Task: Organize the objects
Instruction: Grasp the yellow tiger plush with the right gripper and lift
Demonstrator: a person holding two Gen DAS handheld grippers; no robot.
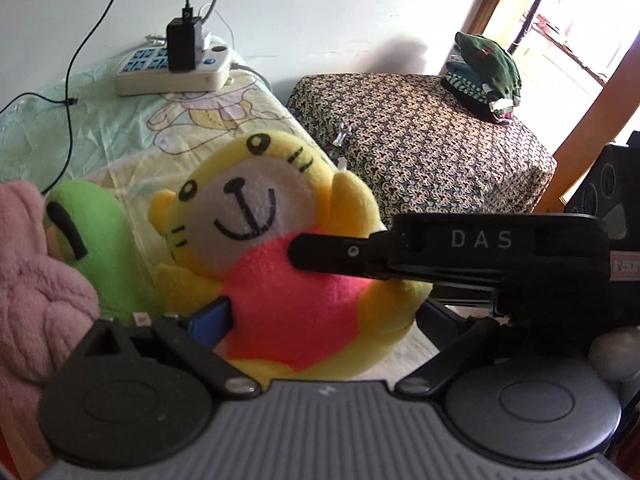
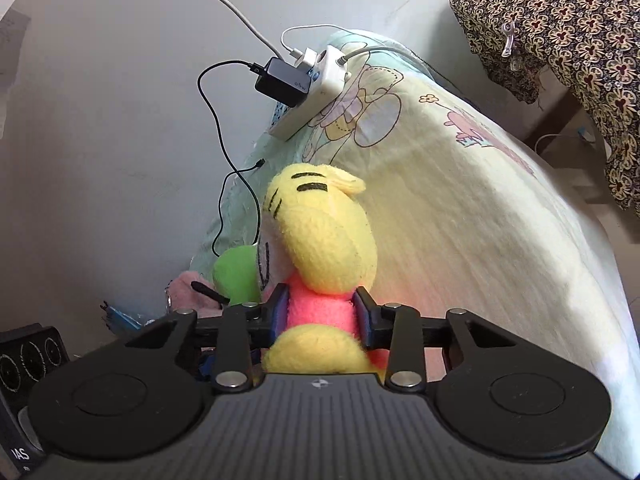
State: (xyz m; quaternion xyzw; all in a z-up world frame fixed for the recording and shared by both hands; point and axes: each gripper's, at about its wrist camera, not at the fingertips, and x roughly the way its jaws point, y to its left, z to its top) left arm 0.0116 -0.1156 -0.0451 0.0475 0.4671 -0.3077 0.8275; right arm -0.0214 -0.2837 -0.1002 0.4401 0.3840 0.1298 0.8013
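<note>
- Plush tiger (image 1: 276,248) sits on the bed (image 2: 460,200), beside a green plush (image 1: 100,240).
- Right claw (image 2: 320,316) pinches its pink belly; left claw's (image 1: 320,320) grip: cannot tell.
- Likely soft, light, squashy; the waist looks the best hold.

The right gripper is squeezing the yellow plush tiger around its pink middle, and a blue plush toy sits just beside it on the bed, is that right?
Not quite: the toy beside it is green, not blue, as the left wrist view shows. The right gripper is squeezing the yellow plush tiger around its pink middle, and the green plush toy sits just beside it on the bed.
</note>
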